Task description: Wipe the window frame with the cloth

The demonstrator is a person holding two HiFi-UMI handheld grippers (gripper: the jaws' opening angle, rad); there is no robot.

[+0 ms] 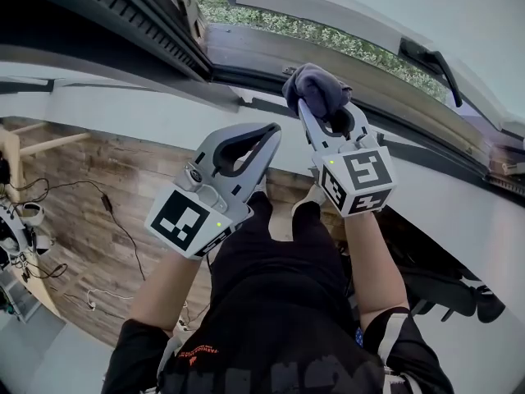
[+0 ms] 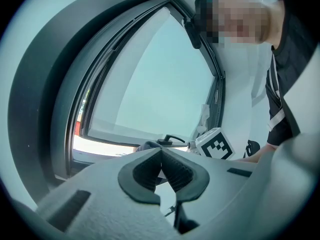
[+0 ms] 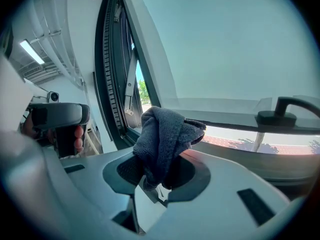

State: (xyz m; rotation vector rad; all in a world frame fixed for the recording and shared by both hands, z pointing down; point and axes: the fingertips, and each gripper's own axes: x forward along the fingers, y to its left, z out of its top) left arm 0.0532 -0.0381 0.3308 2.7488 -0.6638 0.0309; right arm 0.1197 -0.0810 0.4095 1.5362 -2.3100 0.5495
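The right gripper (image 1: 324, 121) pinches the soft, light cloth (image 1: 316, 89) at 12 o'clock, by the window frame (image 1: 254, 60). It looks floppy, so holding its bunched middle seems best. The left gripper (image 1: 272, 131) has closed, empty fingers.

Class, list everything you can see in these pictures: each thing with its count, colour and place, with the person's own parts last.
cloth: one, dark grey, bunched in the right gripper
window frame: one, dark grey, across the head view's top
window handle: one, black, on the open sash, right
cables: several, black, on the wooden floor, left
left gripper: one, grey, jaws together, empty
right gripper: one, grey, shut on the cloth
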